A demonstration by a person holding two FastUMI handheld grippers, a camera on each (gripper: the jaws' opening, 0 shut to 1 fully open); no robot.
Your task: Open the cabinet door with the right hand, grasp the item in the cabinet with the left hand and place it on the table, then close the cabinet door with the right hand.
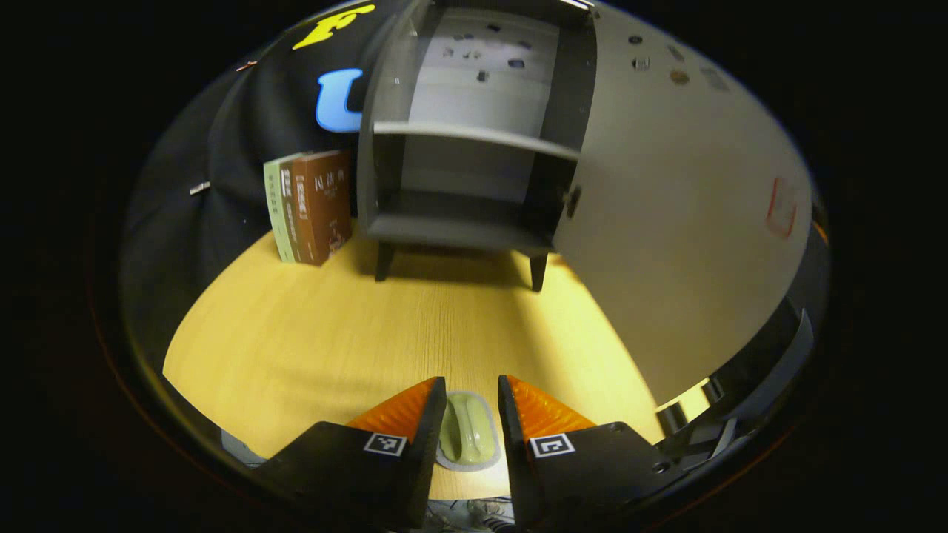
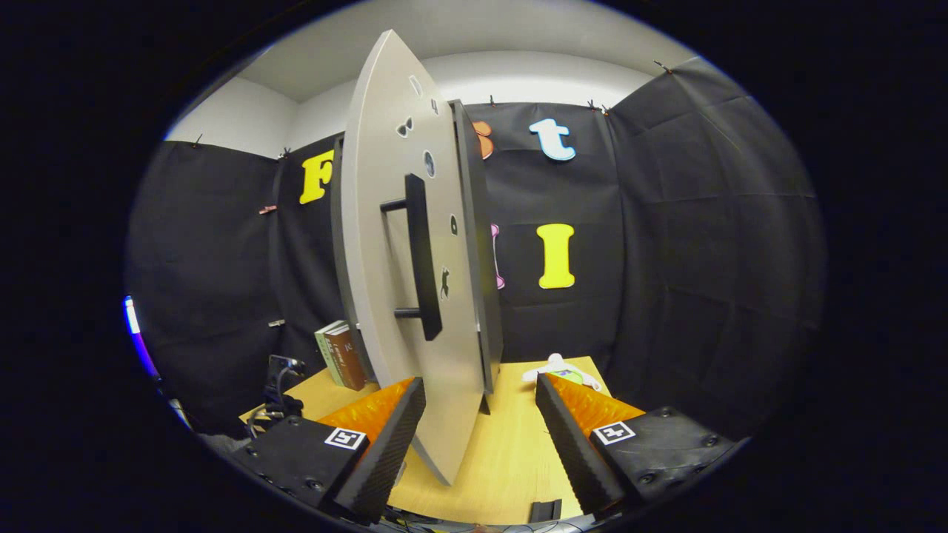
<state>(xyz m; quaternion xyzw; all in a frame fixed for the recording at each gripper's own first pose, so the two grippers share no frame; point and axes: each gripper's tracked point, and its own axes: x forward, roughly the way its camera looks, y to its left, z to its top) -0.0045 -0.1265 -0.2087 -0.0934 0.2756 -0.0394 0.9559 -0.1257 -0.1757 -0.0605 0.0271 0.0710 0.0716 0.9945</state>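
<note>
Pale green dish (image 1: 466,433) w/ grey rim betw. my jaws; yellow wood-grain bench (image 1: 333,333); grey cabinet (image 1: 474,222); brown & green books (image 1: 307,207).

This is a test booth made to look a bit like a room at home. Black cloth (image 2: 666,244) hangs all around as walls, clipped up in front of plain white walls (image 2: 474,74). A small grey cabinet (image 1: 474,185) with its door (image 2: 404,281) open stands on a yellow wooden table (image 1: 370,333), with a few books (image 1: 311,207) beside it.
</note>
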